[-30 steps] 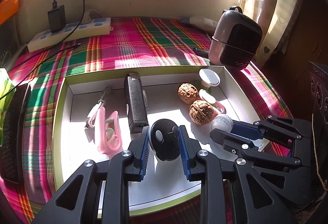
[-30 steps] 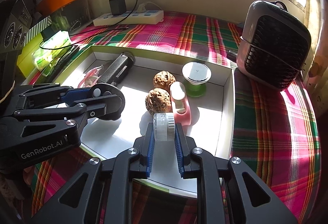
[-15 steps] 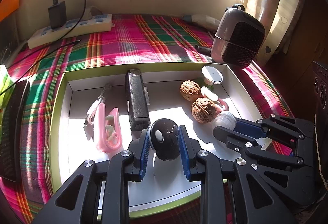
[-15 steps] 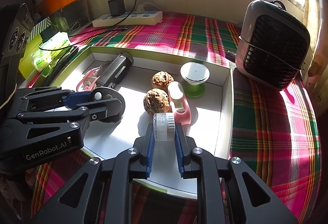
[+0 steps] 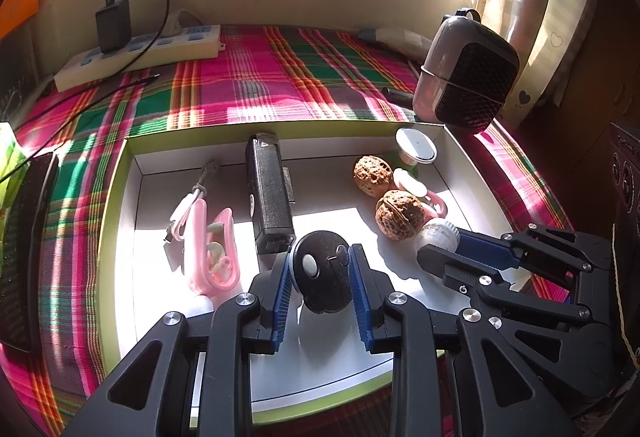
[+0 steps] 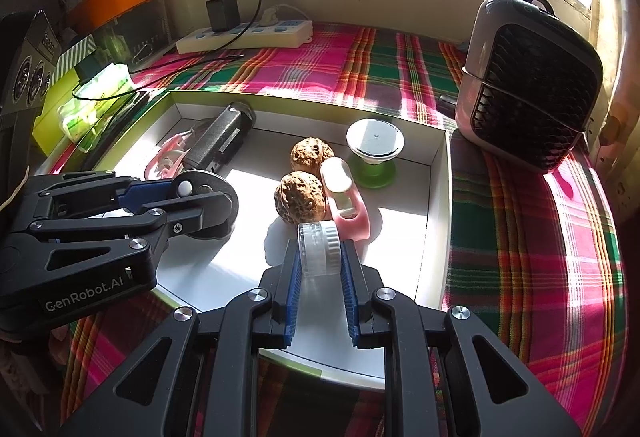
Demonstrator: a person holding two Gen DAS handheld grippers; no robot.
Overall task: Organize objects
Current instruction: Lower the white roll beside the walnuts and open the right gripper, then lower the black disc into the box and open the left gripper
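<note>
A: From the left wrist, where does the black disc (image 5: 322,279) lie?
B: Straight between the fingers of the left gripper (image 5: 320,277), standing on edge on the floor of the white tray (image 5: 476,173). The jaws are opening; the pads seem just off its rim, though glare makes that hard to judge.
A: And from the right wrist?
B: The right gripper (image 6: 319,269) pinches a clear ribbed cap (image 6: 319,251) low over the tray's near edge, just in front of a walnut (image 6: 300,197). The left gripper (image 6: 192,197) is beside it, nearer the disc.
A: Any writing?
B: "GenRobot.AI" in white on the left gripper's body.
</note>
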